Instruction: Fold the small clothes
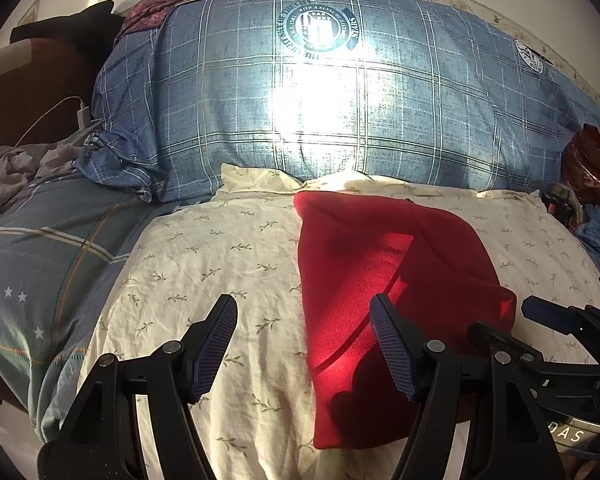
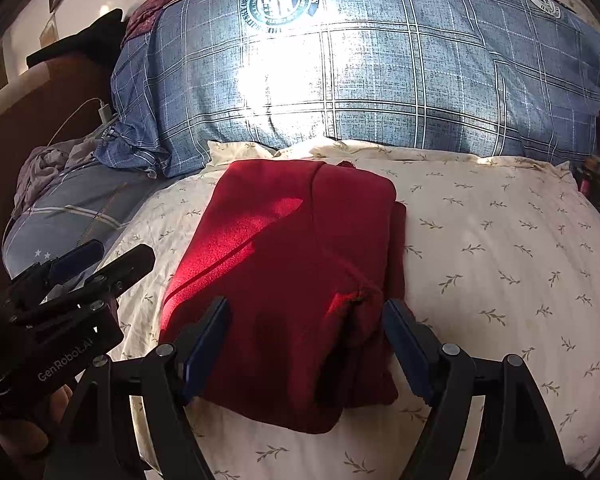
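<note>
Your left gripper (image 1: 304, 344) and right gripper (image 2: 306, 340) both hover wide apart, bottom of frame, over the folded red top (image 2: 292, 272), holding nothing.

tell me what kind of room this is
Most likely a bedroom: the red garment lies on a leaf-print sheet over a bed, with a big blue plaid pillow behind it.

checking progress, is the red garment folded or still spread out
Folded. The red garment lies as a compact layered block on the cream leaf-print sheet, an upper flap overlapping the lower layer. Both grippers are open and hold nothing.
</note>
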{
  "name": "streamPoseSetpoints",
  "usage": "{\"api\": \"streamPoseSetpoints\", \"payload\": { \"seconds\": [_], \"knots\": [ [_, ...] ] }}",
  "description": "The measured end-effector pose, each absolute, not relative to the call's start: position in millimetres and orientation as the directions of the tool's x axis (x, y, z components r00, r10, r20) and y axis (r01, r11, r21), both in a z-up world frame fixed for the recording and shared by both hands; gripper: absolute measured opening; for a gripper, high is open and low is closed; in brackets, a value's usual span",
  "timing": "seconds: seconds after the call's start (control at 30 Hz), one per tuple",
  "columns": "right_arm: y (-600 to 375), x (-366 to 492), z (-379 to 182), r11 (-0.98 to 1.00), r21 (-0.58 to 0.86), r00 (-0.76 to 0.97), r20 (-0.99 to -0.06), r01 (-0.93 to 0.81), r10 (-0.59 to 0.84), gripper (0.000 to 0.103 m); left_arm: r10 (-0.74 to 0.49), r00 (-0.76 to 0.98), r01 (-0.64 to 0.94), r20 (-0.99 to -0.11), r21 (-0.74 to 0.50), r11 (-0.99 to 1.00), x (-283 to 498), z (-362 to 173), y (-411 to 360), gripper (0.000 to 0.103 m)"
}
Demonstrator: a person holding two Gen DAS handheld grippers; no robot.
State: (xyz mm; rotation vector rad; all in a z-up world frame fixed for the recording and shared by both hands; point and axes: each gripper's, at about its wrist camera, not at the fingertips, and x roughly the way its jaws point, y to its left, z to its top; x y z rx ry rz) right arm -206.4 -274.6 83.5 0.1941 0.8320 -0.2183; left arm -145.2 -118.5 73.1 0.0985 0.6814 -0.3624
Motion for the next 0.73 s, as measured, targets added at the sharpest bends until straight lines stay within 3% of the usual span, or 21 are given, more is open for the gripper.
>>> {"api": "streamPoseSetpoints", "payload": {
  "seconds": [0.73],
  "knots": [
    [-274.7, -202.2, 76.5, 0.96, 0.087, 0.643, -0.758, 0.266, -0.11, 0.079, -0.303, 0.71, 0.367, -0.636, -0.033, 0.93, -141.0, 66.4, -118.0, 0.068]
  ]
}}
